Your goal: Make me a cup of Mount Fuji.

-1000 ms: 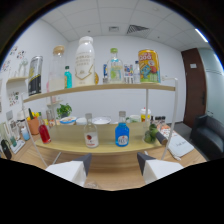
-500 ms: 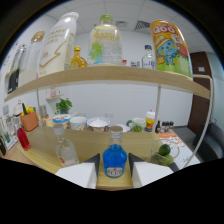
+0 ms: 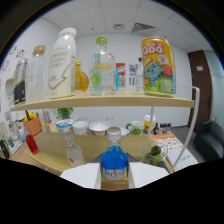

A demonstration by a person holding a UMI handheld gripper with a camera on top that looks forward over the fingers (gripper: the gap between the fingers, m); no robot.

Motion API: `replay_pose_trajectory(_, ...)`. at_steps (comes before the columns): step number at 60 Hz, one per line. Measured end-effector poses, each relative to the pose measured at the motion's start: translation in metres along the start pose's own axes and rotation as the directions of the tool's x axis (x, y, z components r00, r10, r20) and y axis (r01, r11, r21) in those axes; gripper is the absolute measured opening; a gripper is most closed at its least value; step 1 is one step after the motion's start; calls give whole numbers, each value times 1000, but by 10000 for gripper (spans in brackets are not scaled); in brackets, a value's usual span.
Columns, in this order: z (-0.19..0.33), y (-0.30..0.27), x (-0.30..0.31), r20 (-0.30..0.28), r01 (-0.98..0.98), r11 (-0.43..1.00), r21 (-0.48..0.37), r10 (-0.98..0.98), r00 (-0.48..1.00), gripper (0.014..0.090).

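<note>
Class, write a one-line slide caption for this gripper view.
Open gripper straddling a blue glass bottle with a silver cap on the lower wooden shelf, beneath drinks lining the upper shelf.

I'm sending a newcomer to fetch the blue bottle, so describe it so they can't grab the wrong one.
Start at the two-tier wooden shelf and look to its lower board. At the front of that board stands the blue bottle, between the open gripper jaws with a gap at each side. It alone holds vivid blue liquid under a silver cap; the small bottle beside it is clear.
</note>
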Motion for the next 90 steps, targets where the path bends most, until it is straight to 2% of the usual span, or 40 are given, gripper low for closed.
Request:
replay_pose_trajectory(9, -34, 21, -2, -5, -13, 1000, -9, 13, 1000, 361)
replay_pose_trajectory(25, -55, 118, -15, -36, -59, 991, -121, 55, 998, 361)
replay_pose_trajectory(33, -51, 142, -16, -53, 55, 988, -141, -63, 997, 363)
replay_pose_trajectory(42, -46, 140, -10, -69, 363, 920, -150, -376, 924, 361)
replay_pose_trajectory(52, -43, 127, -6, -58, 698, 697, -165, -713, 698, 360)
replay_pose_trajectory(63, -36, 123, -7, -16, 943, 275, -189, -961, 277, 359)
replay_pose_trajectory(73, -33, 124, -12, 21, 980, -44, -195, -999, -41, 357)
replay_pose_trajectory(78, -35, 123, -13, 35, 956, -188, -224, -982, -185, 358)
replay_pose_trajectory(90, -34, 117, -17, 51, 908, -344, -238, -938, -342, 359)
